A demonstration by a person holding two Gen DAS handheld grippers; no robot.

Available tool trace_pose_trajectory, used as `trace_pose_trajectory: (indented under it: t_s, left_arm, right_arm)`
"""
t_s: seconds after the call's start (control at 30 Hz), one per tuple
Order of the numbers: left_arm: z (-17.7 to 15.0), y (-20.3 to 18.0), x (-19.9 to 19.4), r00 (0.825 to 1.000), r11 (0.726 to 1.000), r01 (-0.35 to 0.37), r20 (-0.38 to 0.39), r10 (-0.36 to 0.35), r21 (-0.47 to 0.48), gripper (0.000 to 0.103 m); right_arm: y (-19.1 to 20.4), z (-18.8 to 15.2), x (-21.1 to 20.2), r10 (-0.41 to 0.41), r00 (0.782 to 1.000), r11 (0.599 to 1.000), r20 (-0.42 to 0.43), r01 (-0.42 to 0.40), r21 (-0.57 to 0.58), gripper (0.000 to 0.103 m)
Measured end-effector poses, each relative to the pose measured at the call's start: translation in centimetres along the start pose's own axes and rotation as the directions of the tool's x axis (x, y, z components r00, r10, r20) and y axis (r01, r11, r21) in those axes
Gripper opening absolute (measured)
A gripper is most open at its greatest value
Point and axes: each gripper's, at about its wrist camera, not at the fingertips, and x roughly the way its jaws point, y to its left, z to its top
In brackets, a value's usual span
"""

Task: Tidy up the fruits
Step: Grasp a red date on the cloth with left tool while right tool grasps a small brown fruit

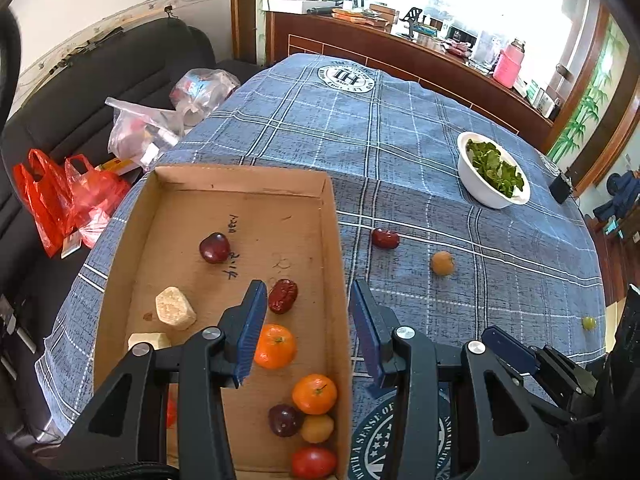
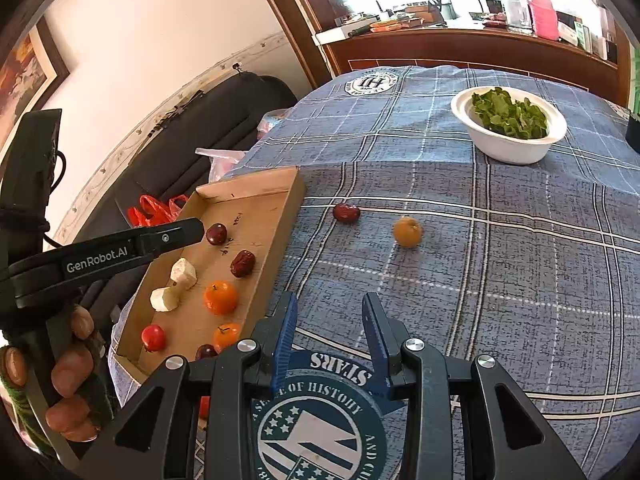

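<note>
A cardboard tray (image 1: 240,178) (image 2: 294,196) on the blue plaid table holds several fruits: a dark plum (image 1: 214,247), a red date (image 1: 283,296), two oranges (image 1: 275,346) (image 1: 314,394) and a tomato (image 1: 313,462). Loose on the cloth lie a red date (image 1: 385,238) (image 2: 346,213), a small orange fruit (image 1: 442,263) (image 2: 407,232) and a green grape (image 1: 588,323). My left gripper (image 1: 308,290) is open and empty over the tray's right wall. My right gripper (image 2: 330,306) is open and empty above the cloth, right of the tray.
A white bowl of green leaves (image 1: 493,174) (image 2: 508,124) stands at the far right of the table. Two pale chunks (image 1: 175,308) lie in the tray. Plastic bags (image 1: 72,196) sit on a dark sofa left of the table. A wooden counter (image 1: 400,52) runs behind.
</note>
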Motion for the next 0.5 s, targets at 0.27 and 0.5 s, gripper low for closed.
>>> trace_pose_trajectory:
  t_s: [0.27,0.5]
  left_arm:
    - [0.2,-1.0,0.3,1.000,1.000,0.009,-0.006,-0.009,0.019,0.041]
    - [0.4,-2.2,0.7,1.000,0.999,0.020,-0.014,-0.019,0.042,0.041]
  right_arm:
    - [-0.9,0.1,0.3,-0.007,1.000,1.000,-0.003,0.007,0.011,0.036]
    - [-1.6,0.0,0.7,-0.014,1.000,1.000,-0.010,0.014,0.022,0.036]
